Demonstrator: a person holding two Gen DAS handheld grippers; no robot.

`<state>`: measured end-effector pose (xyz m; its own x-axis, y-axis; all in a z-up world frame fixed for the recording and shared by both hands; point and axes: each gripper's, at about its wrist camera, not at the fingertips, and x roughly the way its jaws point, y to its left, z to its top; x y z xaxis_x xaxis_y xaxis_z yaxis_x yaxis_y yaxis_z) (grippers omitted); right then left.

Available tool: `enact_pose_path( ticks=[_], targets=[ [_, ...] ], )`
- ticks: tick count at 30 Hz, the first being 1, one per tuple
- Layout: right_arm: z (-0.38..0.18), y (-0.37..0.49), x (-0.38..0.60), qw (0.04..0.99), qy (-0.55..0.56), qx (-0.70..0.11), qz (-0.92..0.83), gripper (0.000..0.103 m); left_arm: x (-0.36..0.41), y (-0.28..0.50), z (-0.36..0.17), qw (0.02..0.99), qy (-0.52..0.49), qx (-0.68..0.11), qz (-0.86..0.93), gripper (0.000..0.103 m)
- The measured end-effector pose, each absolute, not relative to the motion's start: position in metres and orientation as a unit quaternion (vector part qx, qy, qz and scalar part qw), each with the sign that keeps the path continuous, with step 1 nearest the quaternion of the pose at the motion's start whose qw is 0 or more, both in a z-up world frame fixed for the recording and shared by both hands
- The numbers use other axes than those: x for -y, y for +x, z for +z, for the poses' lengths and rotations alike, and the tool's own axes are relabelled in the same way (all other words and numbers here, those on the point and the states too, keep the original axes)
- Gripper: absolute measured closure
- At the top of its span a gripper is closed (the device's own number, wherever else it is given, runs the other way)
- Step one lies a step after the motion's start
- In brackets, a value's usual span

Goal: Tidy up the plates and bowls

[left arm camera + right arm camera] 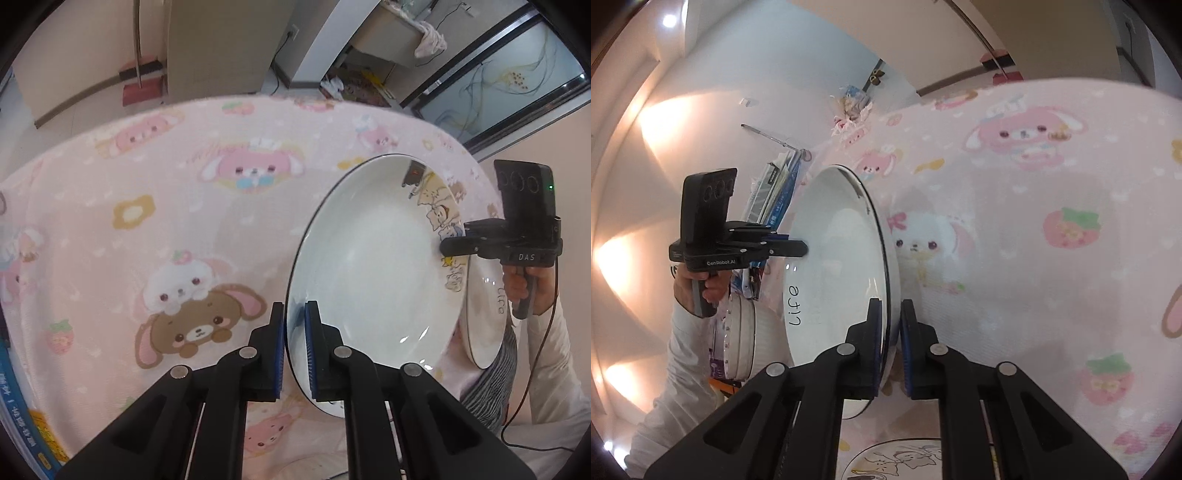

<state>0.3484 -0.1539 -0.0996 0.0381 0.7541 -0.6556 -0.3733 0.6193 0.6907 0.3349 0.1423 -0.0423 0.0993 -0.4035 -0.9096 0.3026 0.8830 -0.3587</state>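
Left wrist: pink cartoon-print tablecloth (147, 206).

A pink cartoon-print cloth (155, 206) with rabbits, bears and strawberries covers the near surface. Beyond its far edge lies a pale floor (85, 107), where a broom with a red dustpan (142, 79) leans against a beige wall. To the far right stand dark-framed glass doors (509, 85). In the right wrist view, warm light patches (661, 122) glow on the white left wall.
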Motion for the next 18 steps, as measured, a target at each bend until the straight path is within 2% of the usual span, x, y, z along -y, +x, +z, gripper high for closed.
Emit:
enact_pose_path(
  ticks=[10,18],
  targets=[
    [-0.083,0.343,0.173,0.703,0.2,-0.552,0.401,0.094,-0.123,0.332,0.009,0.767,-0.029,-0.589,-0.251,0.093],
    [-0.058,0.321,0.219,0.715,0.223,-0.531,0.396,0.094,-0.06,0.314,0.044,0.773,0.02,-0.575,-0.268,0.093]
  ],
)
